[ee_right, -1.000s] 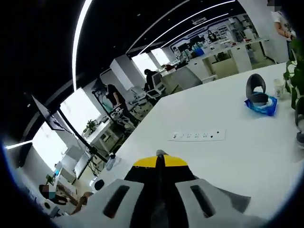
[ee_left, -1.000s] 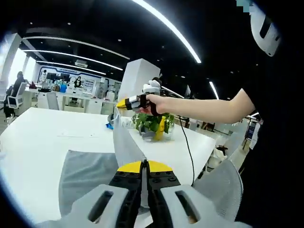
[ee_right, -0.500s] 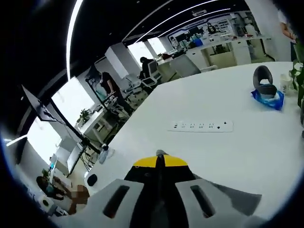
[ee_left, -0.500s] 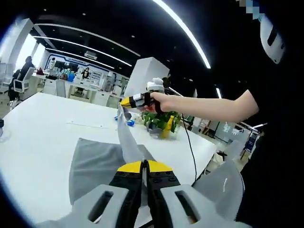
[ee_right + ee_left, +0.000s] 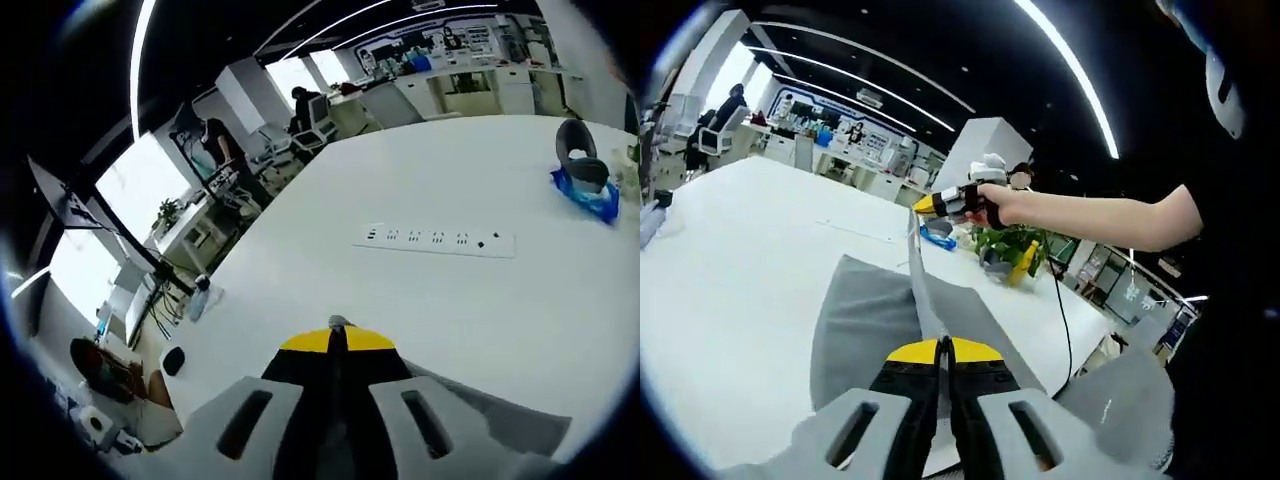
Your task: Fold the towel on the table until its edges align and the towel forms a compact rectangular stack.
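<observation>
In the left gripper view, the grey towel (image 5: 875,325) is spread on the white table (image 5: 730,250); its lifted edge is stretched taut from the left gripper (image 5: 943,350), clamped on it, toward 12 o'clock to the right gripper (image 5: 930,203), likewise clamped on it.

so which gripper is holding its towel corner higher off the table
The right gripper, held out in the person's hand, lifts its corner of the grey towel well above the table; the left gripper pinches its corner lower.

L gripper (image 5: 943,347) & R gripper (image 5: 335,330) jaws closed, R arm (image 5: 1090,213) outstretched.
</observation>
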Tool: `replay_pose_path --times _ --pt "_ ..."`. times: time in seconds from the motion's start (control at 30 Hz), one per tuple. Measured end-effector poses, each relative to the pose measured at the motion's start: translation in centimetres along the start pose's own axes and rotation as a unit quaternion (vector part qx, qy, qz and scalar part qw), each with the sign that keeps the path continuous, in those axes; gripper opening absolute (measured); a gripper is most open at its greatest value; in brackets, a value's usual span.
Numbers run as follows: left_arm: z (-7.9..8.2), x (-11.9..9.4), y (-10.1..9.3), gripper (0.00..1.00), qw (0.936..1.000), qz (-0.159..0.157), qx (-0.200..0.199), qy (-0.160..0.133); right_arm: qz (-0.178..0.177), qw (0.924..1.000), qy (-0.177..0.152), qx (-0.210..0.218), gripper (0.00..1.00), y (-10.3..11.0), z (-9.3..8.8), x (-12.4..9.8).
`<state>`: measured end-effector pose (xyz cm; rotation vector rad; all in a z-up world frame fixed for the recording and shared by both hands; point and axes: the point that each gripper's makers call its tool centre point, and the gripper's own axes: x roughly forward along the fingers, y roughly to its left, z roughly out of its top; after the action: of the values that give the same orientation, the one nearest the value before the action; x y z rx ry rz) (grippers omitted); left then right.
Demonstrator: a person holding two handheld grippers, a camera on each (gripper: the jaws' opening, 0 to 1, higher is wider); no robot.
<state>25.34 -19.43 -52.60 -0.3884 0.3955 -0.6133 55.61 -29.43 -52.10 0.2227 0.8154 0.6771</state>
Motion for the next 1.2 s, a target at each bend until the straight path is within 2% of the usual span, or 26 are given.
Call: replay_pose_path --times 0.13,0.27,0.43,0.5,0.6,0.63,0.67,0.8,0.93,1.03,1.13,1.2 --pt "-0.9 0.0 0.8 0.02 0.9999 0.007 -0.004 0.008 -0.001 0.9999 0.011 0.003 0.00 0.1 -0.6 1.7" --pt "-1.4 -0.2 2.2 0.02 0.9985 0.028 -0.047 -0.005 0.001 0.9999 0.014 0.008 0.00 0.4 -0.9 3.1" --pt "-2.1 -0.4 3.8 0.02 0.9977 0.046 -0.050 -0.001 -0.005 0.9994 0.033 -0.003 0.00 0.1 -1.8 5.3" --pt "-2.4 -0.4 4.5 0.02 0.9962 0.054 -0.068 -0.005 -0.006 0.9992 0.040 -0.005 0.00 0.1 -2.2 6.0" --pt "-3.5 0.0 5.3 0.02 0.9966 0.063 -0.051 0.016 -0.005 0.9988 0.049 -0.003 0.00 0.2 -3.0 7.7" --pt "-4.2 0.0 5.8 0.02 0.9965 0.068 -0.034 0.036 -0.006 0.9986 0.052 -0.004 0.00 0.1 -3.2 8.0" --pt "-4.5 0.1 6.1 0.02 0.9961 0.073 -0.029 0.041 -0.008 0.9984 0.056 -0.002 0.00 -0.1 -3.6 8.6" --pt "-4.5 0.4 7.0 0.02 0.9951 0.078 -0.052 0.032 -0.010 0.9979 0.064 0.005 0.00 -0.4 -4.9 10.2" --pt "-5.2 0.8 7.7 0.02 0.9941 0.091 -0.032 0.050 -0.021 0.9966 0.077 -0.021 0.00 -0.8 -6.1 11.1" --pt "-5.9 0.8 8.1 0.02 0.9907 0.108 0.004 0.083 -0.014 0.9968 0.067 -0.041 0.00 -0.7 -6.2 11.6" --pt "-6.0 1.2 7.9 0.03 0.9907 0.112 0.003 0.076 -0.014 0.9963 0.066 -0.053 0.01 -0.9 -6.7 11.9" --pt "-5.9 1.3 7.4 0.04 0.9924 0.098 0.015 0.073 -0.012 0.9962 0.064 -0.058 0.02 -1.1 -6.9 12.0"
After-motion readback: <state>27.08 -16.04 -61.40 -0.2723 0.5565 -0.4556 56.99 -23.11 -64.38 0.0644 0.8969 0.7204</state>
